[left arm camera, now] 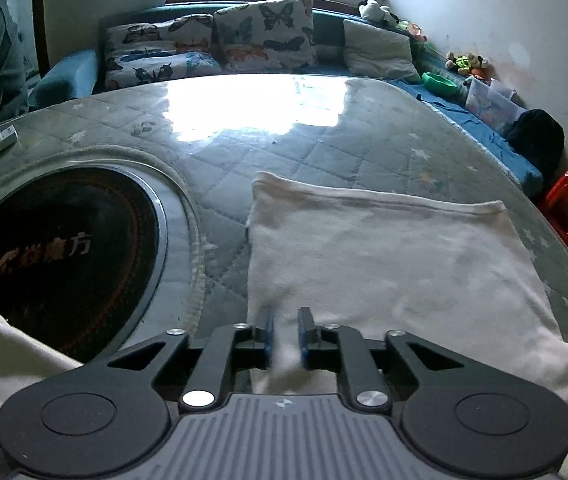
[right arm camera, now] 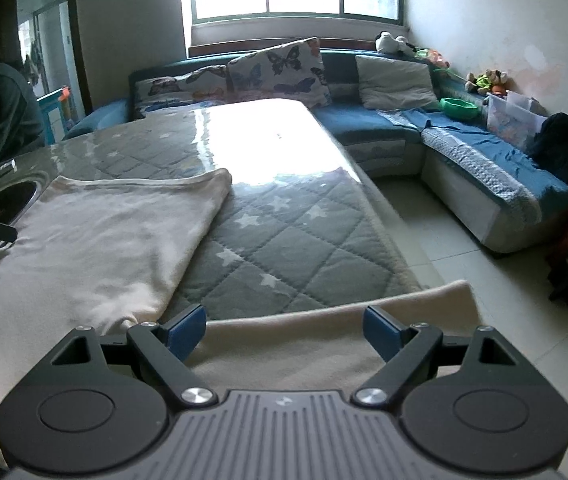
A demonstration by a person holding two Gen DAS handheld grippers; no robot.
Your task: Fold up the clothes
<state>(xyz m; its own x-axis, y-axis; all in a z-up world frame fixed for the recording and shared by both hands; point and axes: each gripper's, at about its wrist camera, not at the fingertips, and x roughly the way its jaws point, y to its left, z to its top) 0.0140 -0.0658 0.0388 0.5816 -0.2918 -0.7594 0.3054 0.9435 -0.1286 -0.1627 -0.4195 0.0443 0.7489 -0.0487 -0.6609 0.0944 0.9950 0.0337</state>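
White garment [left arm camera: 384,256], soft knit, lies flat on the quilted tabletop [left arm camera: 324,152], partly folded, far edge doubled over in a neat straight fold. Near portion bunches up; a sleeve-like flap [right arm camera: 324,340] hangs over the near edge.

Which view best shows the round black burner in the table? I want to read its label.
The left wrist view: the burner fills the left side, its orange lettering visible, only a white cloth overlapping its near edge. The right wrist view catches just a dark sliver at the far left.
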